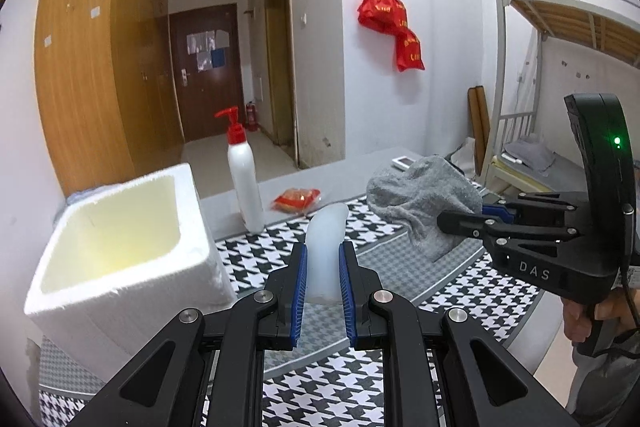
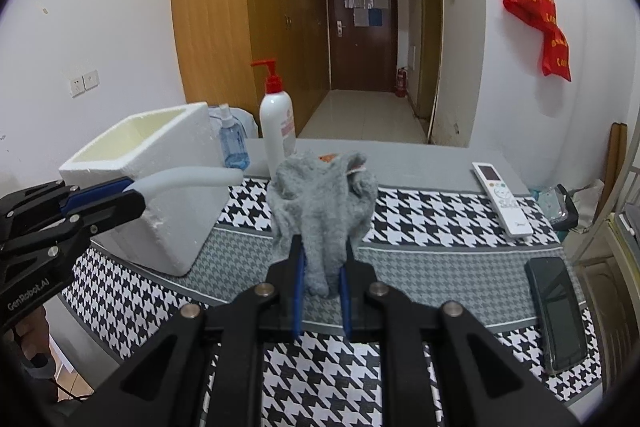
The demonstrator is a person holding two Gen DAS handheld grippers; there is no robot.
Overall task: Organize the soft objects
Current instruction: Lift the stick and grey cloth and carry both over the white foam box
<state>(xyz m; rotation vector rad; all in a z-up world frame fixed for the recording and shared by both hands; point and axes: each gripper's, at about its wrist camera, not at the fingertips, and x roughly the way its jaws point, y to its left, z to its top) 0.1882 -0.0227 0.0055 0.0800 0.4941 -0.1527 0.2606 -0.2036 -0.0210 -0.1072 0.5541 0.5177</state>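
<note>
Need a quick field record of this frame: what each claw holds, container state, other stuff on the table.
left claw: shut on translucent white soft silicone piece, held in the air
right claw: shut on grey knitted cloth, held in the air
container: white foam box, open top; visible interior shows nothing
surface: black-and-white houndstooth mat
bottles: white pump bottle with red top; blue spray bottle
other: white remote control; black phone; red-orange snack packet

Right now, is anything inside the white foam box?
The foam box is open on top. Its yellowish inner walls look bare, with nothing poking out. The near wall hides its floor in both views, so something small could lie unseen there.
</note>
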